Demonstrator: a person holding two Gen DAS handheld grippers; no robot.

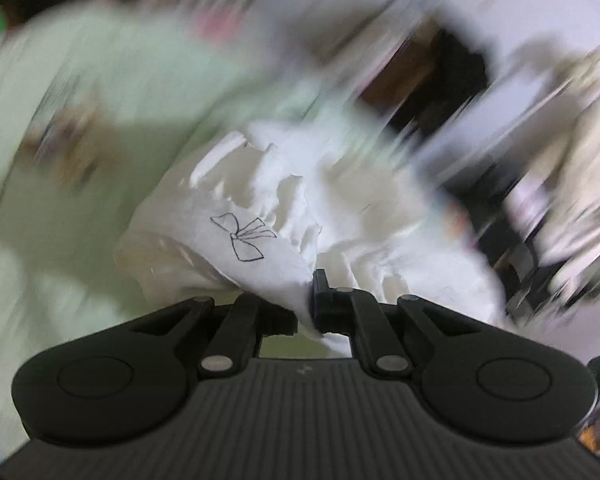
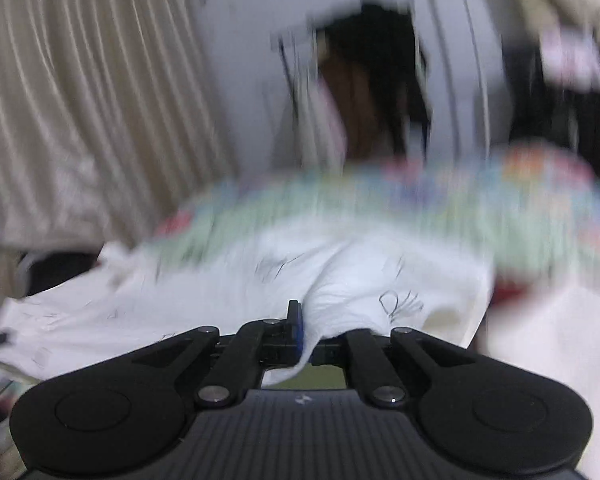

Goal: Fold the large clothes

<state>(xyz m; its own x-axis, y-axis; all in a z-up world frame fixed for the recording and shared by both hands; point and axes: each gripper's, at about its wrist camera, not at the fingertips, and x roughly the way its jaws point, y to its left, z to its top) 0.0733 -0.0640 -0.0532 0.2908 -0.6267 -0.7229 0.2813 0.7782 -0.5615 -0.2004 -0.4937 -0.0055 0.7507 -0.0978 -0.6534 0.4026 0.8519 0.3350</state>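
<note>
A white garment (image 1: 268, 216) printed with thin black bow outlines hangs bunched in front of my left gripper (image 1: 309, 304), which is shut on a fold of it. In the right wrist view the same white garment (image 2: 260, 292) spreads out ahead and to the left. My right gripper (image 2: 305, 332) is shut on its edge. Both views are blurred by motion.
A pale green sheet (image 1: 80, 120) lies left in the left wrist view. A bed cover with coloured patches (image 2: 420, 200) lies behind the garment. Beige curtains (image 2: 80, 100) hang at the left. A dark opening (image 2: 372, 92) shows in the white wall behind.
</note>
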